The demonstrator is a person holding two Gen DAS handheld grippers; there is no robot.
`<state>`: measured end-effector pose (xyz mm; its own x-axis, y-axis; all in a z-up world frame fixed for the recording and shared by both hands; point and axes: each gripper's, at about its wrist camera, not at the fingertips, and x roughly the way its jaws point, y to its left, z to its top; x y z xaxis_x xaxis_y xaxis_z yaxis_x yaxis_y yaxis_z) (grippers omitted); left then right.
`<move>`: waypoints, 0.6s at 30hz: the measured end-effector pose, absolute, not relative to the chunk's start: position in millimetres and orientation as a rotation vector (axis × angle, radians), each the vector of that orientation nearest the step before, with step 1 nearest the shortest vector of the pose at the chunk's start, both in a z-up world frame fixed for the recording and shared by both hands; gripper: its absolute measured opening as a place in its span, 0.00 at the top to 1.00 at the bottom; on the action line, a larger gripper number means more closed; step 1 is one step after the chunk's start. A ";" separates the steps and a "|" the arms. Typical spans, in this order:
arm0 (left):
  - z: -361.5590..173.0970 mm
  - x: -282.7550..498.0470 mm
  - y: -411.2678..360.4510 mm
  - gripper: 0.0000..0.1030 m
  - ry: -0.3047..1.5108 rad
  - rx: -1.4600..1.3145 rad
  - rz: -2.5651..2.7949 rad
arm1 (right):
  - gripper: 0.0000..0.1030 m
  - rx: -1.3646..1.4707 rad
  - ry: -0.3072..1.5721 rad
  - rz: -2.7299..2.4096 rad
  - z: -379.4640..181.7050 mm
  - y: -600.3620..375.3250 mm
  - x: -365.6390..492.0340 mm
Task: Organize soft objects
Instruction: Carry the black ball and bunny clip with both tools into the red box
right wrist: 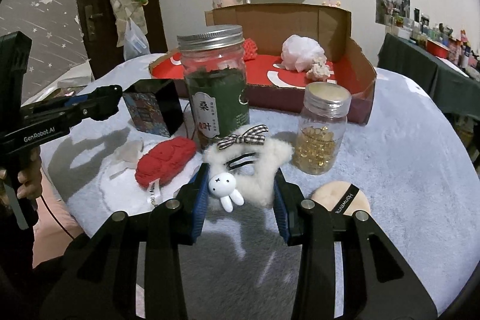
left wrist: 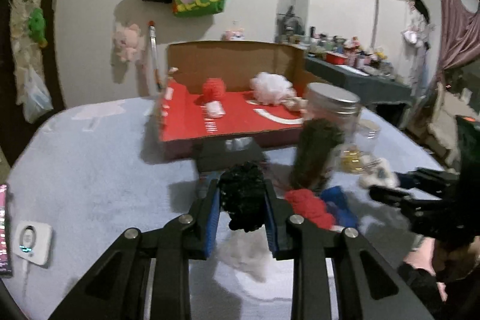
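Note:
In the left wrist view my left gripper (left wrist: 241, 191) is shut on a black fuzzy soft piece (left wrist: 243, 200), held a little above the pale blue blanket (left wrist: 90, 170). In the right wrist view my right gripper (right wrist: 242, 170) is shut on a white fluffy hair clip (right wrist: 255, 173) with a checked bow and a small bunny charm. A red knitted piece (right wrist: 165, 161) lies on the blanket just left of the clip. Behind stands an open cardboard box (right wrist: 333, 20) with a red floor, holding a white mesh puff (right wrist: 301, 53) and a red pompom (left wrist: 213, 90).
A tall glass jar of green leaves (right wrist: 214, 86), a small jar of gold beads (right wrist: 322, 128) and a black box (right wrist: 153, 107) stand between the grippers and the cardboard box. A round powder puff (right wrist: 342, 197) lies at the right. A white device (left wrist: 31, 242) sits at the left.

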<state>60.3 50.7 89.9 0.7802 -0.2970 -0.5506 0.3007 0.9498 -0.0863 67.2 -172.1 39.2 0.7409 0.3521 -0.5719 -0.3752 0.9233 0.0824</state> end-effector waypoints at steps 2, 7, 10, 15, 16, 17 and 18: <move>85.3 57.8 40.5 0.73 0.613 0.005 -0.367 | 0.65 -0.030 0.626 0.419 39.3 -170.8 66.9; 65.7 58.2 11.4 0.73 0.667 -0.001 -0.460 | 0.65 -0.024 0.643 0.441 34.1 -164.2 66.1; 62.2 59.1 3.4 0.73 0.671 -0.007 -0.484 | 0.65 -0.011 0.657 0.448 31.4 -164.9 67.0; 63.9 60.2 -2.2 0.73 0.670 -0.015 -0.500 | 0.65 -0.002 0.660 0.451 31.6 -167.1 68.0; 63.9 60.6 -2.9 0.73 0.671 -0.015 -0.502 | 0.65 -0.001 0.661 0.451 31.5 -167.2 67.9; 64.0 60.5 -3.0 0.73 0.671 -0.015 -0.503 | 0.65 0.000 0.661 0.451 31.6 -167.2 67.8; 64.3 59.5 -3.6 0.73 0.671 -0.013 -0.503 | 0.65 -0.001 0.661 0.451 31.7 -167.1 67.9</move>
